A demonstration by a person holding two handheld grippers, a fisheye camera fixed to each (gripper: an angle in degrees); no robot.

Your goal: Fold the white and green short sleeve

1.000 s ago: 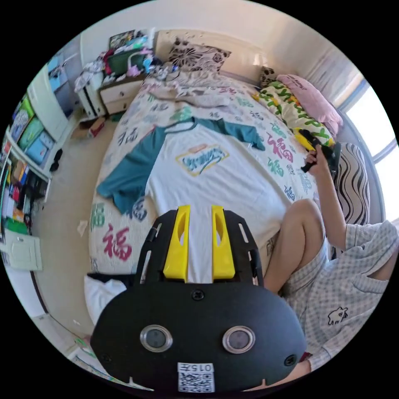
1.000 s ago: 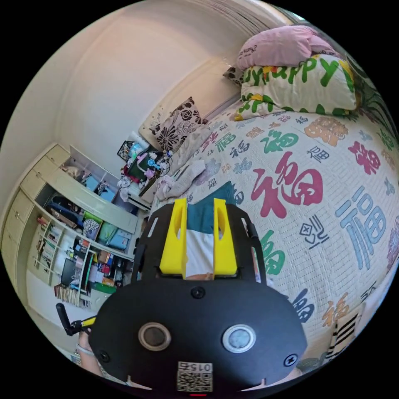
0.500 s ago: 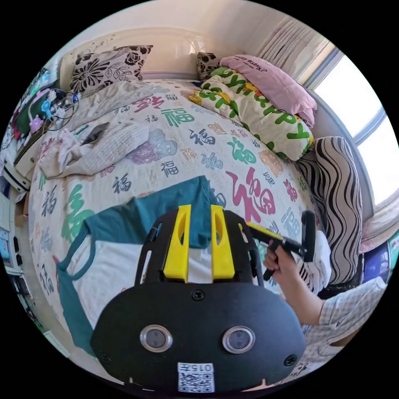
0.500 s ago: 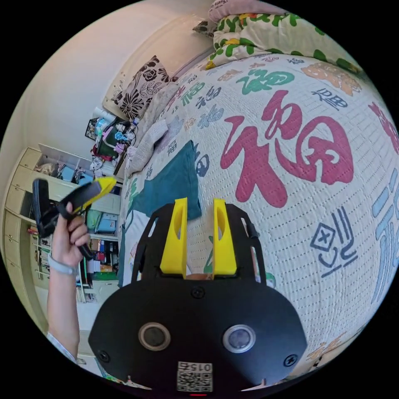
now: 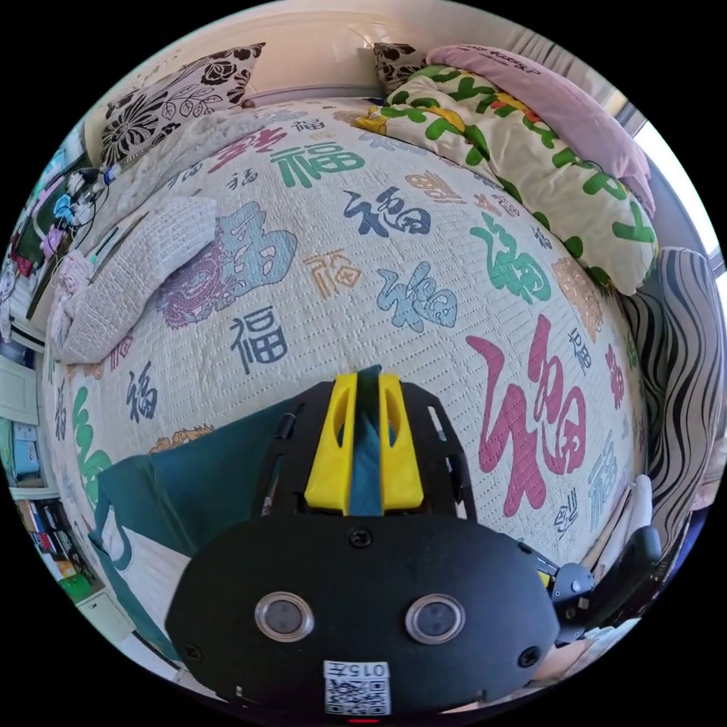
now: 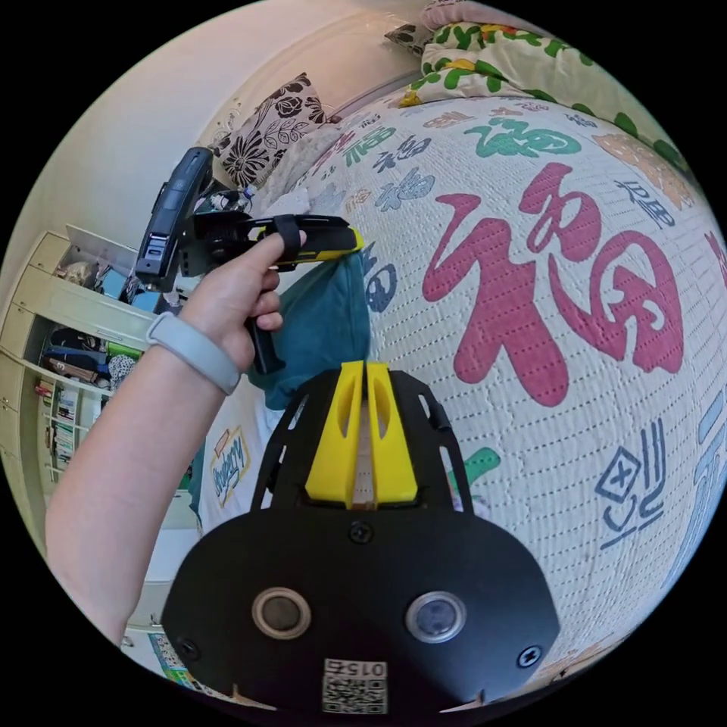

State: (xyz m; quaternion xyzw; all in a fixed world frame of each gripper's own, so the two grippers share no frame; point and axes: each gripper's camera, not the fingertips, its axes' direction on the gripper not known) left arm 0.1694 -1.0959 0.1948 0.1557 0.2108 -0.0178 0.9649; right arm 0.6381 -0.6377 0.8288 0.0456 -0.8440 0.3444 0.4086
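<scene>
— Shirt first: where is it?
— The white and green short sleeve (image 5: 189,485) lies on the bed. Its green sleeve (image 6: 326,318) is lifted up a bit off the bedspread (image 5: 424,303). The white part with a picture on it hangs near the side of the bed.

— What has hold of it?
— The left gripper (image 5: 365,409). Its two yellow jaws are almost together and green cloth sits squeezed between them. In the right gripper view that same tool shows from the side, with its yellow tip on the sleeve.

— And the other tongs?
— The right gripper (image 6: 366,394) has its jaws nearly closed too, with just a thin gap. I cannot tell if any cloth is caught in there. It is just beside the sleeve.

— How is the hand?
— The left hand (image 6: 235,303) is wrapped round the handle, one finger stretched along the top. The arm reaches over the bed, and a pale band (image 6: 193,350) goes round the wrist.

— What is around them?
— The bedspread is cream with big colourful signs. A flower pillow (image 5: 170,95) leans at the head of the bed. A folded quilt with green letters (image 5: 522,159) lies along one side, with a pink pillow (image 5: 553,95) on it. Shelves full of things (image 6: 68,356) stand by the wall.
</scene>
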